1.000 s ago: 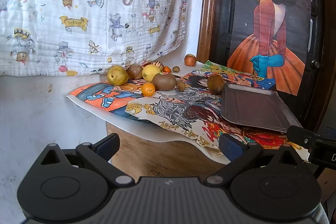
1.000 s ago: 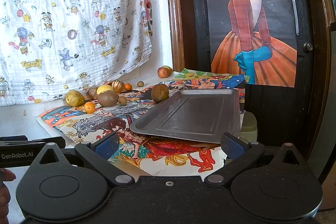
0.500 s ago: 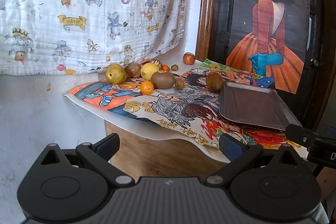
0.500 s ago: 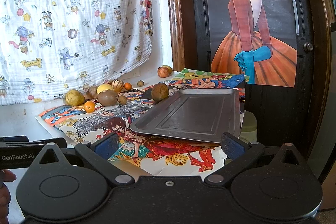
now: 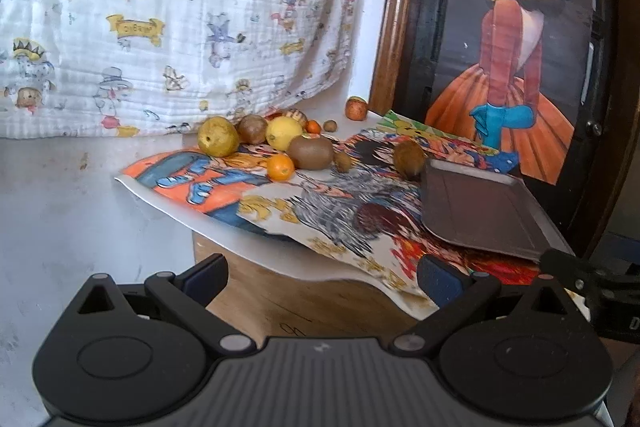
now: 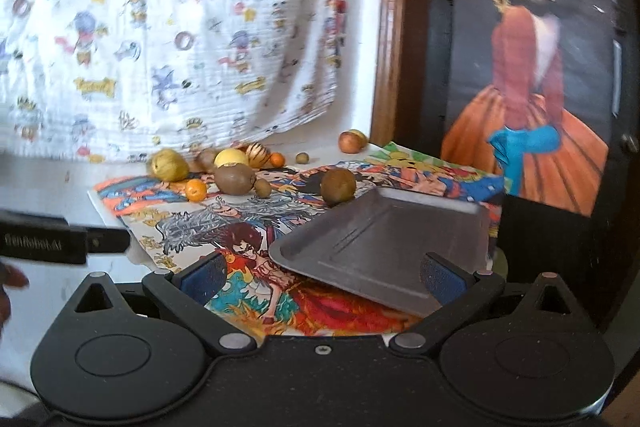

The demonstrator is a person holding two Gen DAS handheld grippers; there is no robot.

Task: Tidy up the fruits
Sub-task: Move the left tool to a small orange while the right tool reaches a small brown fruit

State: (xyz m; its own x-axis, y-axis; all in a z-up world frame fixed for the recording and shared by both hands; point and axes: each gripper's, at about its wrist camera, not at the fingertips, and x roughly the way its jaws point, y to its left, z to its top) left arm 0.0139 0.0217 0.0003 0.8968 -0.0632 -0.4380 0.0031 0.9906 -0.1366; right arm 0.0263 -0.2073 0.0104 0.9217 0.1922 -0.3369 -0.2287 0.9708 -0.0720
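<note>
We are at the approach, with nothing picked up yet. Our left hand-held gripper [image 5: 322, 277] hangs short of the bench [image 5: 304, 301], jaws wide and holding nothing; our right hand-held gripper [image 6: 322, 273] is likewise wide and empty, its jaws framing the near edge of the empty grey tray [image 6: 384, 247].

The fruits sit in a loose cluster at about 11 o'clock from the tray, on the colourful poster [image 5: 224, 187]: a yellow-green pear [image 5: 217, 136], a lemon [image 5: 284, 133], a big kiwi [image 5: 311, 152] and a small orange [image 5: 280, 167] just beside it. One brown fruit [image 6: 338, 186] lies right at the tray's far corner, and a reddish one [image 6: 351, 141] stands apart at 12 o'clock by the wooden frame.

Next, we judge, a gripper must travel forward over the poster to a fruit and close on it gently, since round fruit rolls.

The fruits behind the lemon overlap and are hard to identify; the right view is blurred.
</note>
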